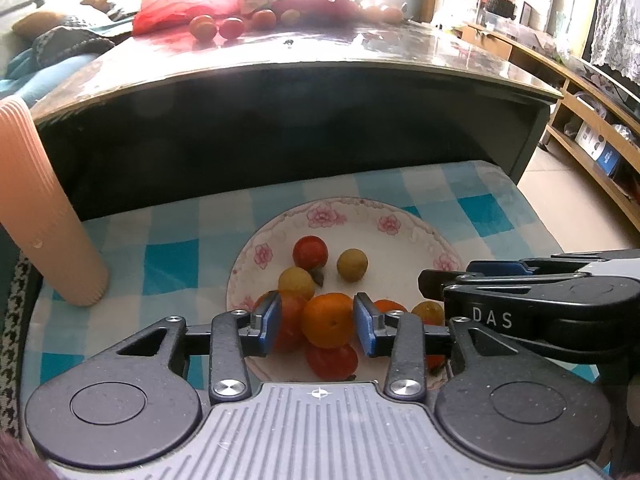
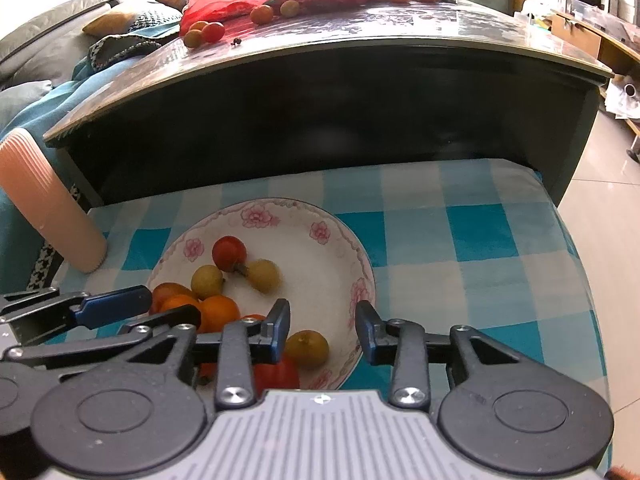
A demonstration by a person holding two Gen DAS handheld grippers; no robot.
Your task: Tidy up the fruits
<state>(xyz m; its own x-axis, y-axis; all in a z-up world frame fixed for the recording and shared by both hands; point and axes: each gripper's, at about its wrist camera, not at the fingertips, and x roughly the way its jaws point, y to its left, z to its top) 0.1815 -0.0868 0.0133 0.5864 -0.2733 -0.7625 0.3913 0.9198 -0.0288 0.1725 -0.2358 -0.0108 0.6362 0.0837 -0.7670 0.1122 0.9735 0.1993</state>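
left wrist: left gripper [image 1: 316, 322] open astride an orange fruit [image 1: 327, 320] on the plate [image 1: 400, 248]; several fruits there, more left on the far table [image 1: 320, 52]. right wrist: right gripper [image 2: 322, 330] open, empty, over the plate's near rim.

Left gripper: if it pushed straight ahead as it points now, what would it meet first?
Most likely the orange, which sits between the open fingers of the left gripper, over the plate. Depth is unclear, so it may pass just above.
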